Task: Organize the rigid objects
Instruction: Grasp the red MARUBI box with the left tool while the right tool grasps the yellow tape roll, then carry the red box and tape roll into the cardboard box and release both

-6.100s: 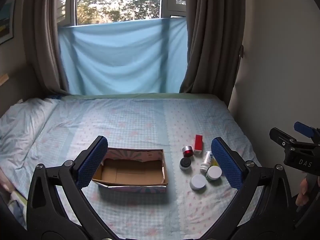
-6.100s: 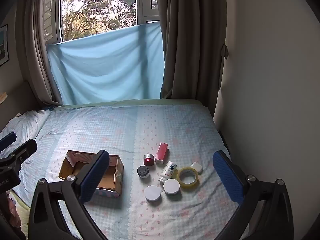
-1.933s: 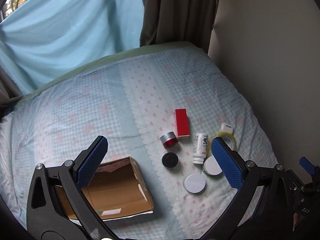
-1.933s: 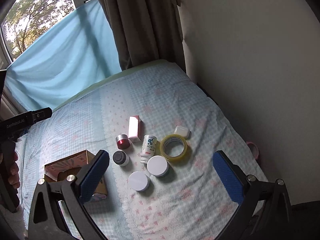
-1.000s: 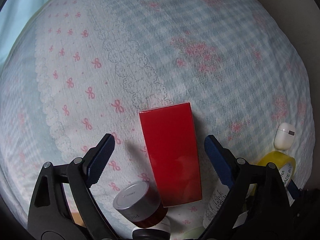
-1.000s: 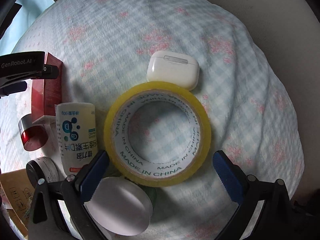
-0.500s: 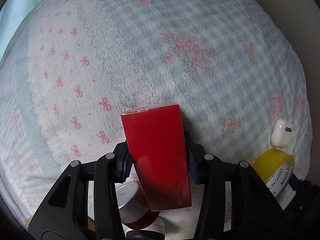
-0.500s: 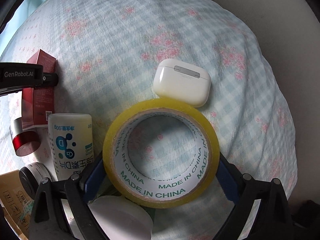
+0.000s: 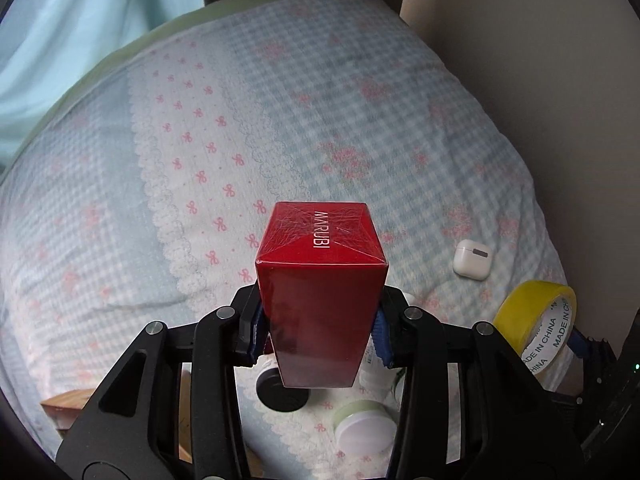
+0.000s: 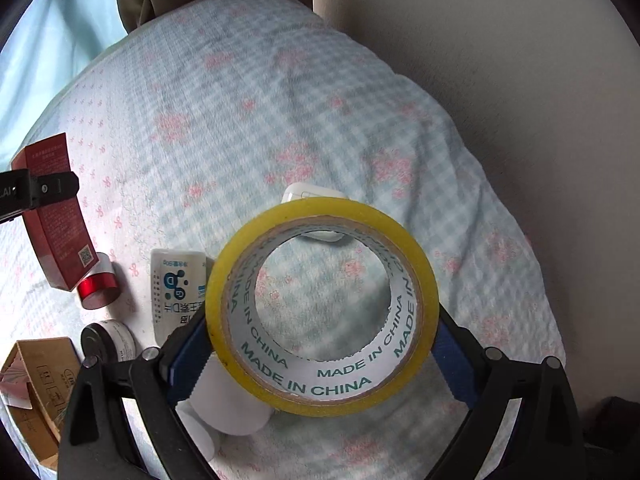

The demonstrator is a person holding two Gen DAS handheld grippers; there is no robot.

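My left gripper [image 9: 318, 330] is shut on a red MARUBI box [image 9: 320, 280] and holds it lifted above the bed; the box also shows in the right wrist view [image 10: 56, 216]. My right gripper [image 10: 320, 340] is shut on a yellow tape roll [image 10: 320, 396], lifted and tilted; the roll also shows in the left wrist view [image 9: 536, 320]. A cardboard box [image 10: 36, 384] lies at the lower left.
On the checked bedspread lie a white earbud case [image 9: 472, 264], a white bottle [image 10: 176, 292], a red-and-silver jar [image 10: 98, 286], a black-lidded jar [image 10: 106, 340] and white round lids [image 9: 364, 428]. A wall [image 10: 520, 80] runs along the bed's right side.
Both grippers closed, the left on the red box and the right on the tape roll, and raised them off the bed. Both views pulled back from the bedspread.
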